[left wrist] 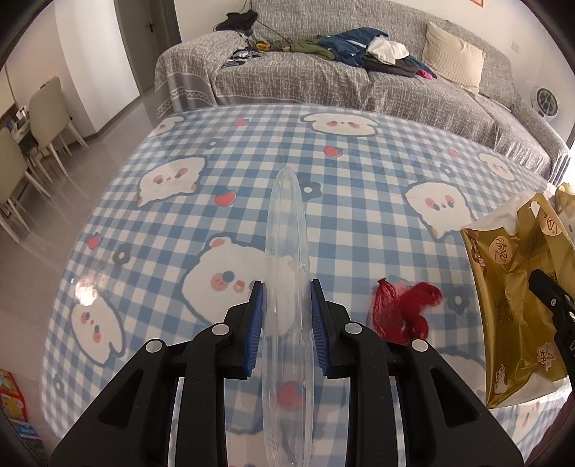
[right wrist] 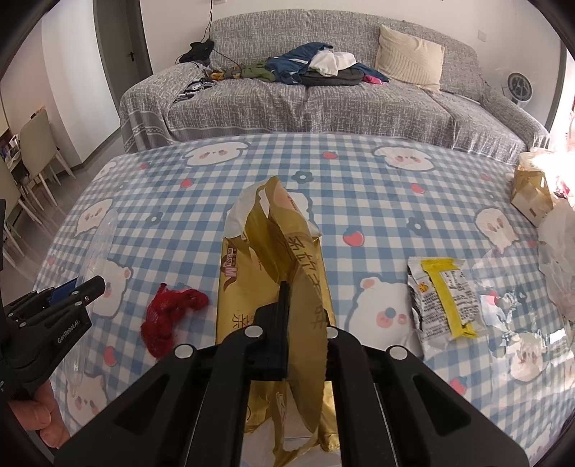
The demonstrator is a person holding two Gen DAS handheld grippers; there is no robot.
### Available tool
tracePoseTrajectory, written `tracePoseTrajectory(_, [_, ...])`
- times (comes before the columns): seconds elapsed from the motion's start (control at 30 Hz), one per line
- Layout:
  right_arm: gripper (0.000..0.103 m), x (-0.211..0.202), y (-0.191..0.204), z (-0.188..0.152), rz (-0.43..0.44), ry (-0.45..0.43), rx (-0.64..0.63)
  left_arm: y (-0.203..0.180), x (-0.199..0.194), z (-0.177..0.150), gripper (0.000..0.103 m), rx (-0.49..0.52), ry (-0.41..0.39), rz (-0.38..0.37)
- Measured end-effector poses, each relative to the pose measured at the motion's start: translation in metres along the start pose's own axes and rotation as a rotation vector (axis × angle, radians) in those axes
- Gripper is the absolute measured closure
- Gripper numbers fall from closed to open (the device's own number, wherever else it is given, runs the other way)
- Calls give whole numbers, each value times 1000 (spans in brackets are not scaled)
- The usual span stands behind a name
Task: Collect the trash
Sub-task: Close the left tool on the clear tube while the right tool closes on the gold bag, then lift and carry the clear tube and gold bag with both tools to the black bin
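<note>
Two grippers each clamp a piece of trash: the left gripper (left wrist: 286, 305) squeezes a clear plastic container (left wrist: 285, 251) edge-on between its blue pads, and the right gripper (right wrist: 305, 323) pinches a gold tissue pack (right wrist: 287, 251). A red mesh scrap (right wrist: 169, 316) lies between them on the checked tablecloth (right wrist: 359, 186); a yellow-striped foil wrapper (right wrist: 442, 298) lies right of the right jaws.

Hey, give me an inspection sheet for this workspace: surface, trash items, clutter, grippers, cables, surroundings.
Surface: table under a blue checked bear-print cloth.
Job's things: clear plastic container; gold tissue packet; red mesh net and silver-yellow snack wrapper lying on the cloth.
Clutter: second gold tissue pack and white plastic bag at the right edge.
Grippers: left gripper shut on the clear container; right gripper shut on the gold packet.
Cables: black cord hanging by the sofa back.
Surroundings: grey sofa with a clothes pile, cream cushion, white fan, dining chairs.
</note>
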State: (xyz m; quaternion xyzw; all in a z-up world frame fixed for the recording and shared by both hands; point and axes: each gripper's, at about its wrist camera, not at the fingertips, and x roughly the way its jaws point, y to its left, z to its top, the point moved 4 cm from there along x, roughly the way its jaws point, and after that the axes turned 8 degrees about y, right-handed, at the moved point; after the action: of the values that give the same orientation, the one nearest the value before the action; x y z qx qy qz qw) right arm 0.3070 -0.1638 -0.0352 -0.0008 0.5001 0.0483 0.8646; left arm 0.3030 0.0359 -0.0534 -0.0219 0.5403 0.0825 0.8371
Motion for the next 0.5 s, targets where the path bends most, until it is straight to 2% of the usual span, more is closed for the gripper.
tracePoseTrajectory(0.5, [101,-53,-2,-40,7,-22,14,4,-54,-44,78,4,-30,-22])
